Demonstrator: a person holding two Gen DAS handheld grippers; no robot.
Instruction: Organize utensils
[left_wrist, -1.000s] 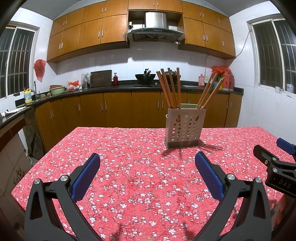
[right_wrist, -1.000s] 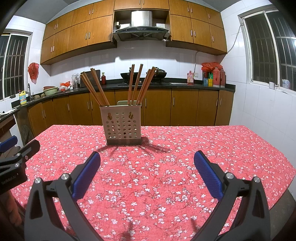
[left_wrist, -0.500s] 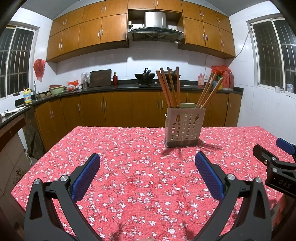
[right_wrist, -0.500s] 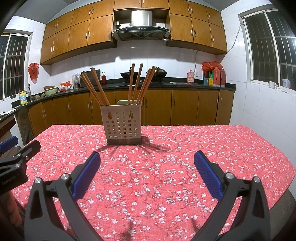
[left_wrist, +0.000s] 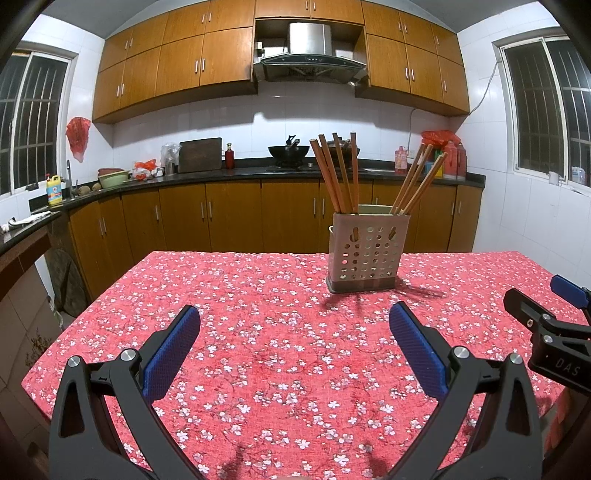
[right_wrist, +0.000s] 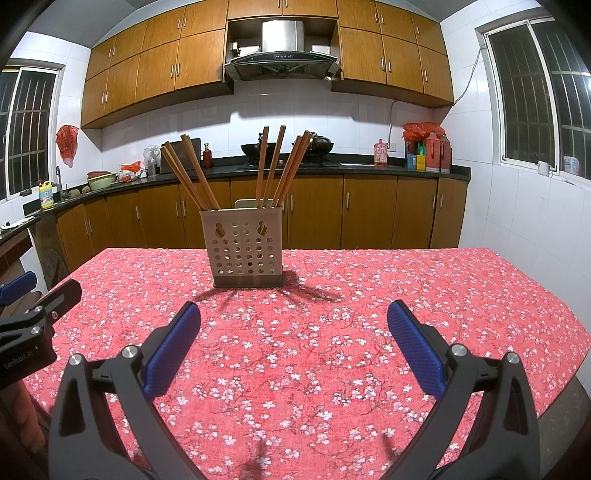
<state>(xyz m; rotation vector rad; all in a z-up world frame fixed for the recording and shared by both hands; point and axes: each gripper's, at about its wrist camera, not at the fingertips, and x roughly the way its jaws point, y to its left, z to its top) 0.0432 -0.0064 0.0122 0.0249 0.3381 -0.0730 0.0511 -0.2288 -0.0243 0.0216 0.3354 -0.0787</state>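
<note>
Both tools were held wide and empty: the left gripper (left_wrist: 294, 345) was spread above the flowered tablecloth (left_wrist: 258, 350), nothing between its blue pads (left_wrist: 171, 354), and the right gripper (right_wrist: 293, 345) was parted just as broadly, nothing carried. They were kept side by side at the near edge of the table. Further out, well apart from both, the perforated utensil holder (right_wrist: 245, 247) was seen upright on the cloth, wooden chopsticks (right_wrist: 271, 166) fanned out of it in leaning bunches. No loose utensil could be found on the cloth. So the sorting was judged to be either not yet begun or already finished; which one could not be told. If work was left, a reach forward to the holder would be called for, and one chopstick bunch would need to be pinched high on the shafts.
</note>
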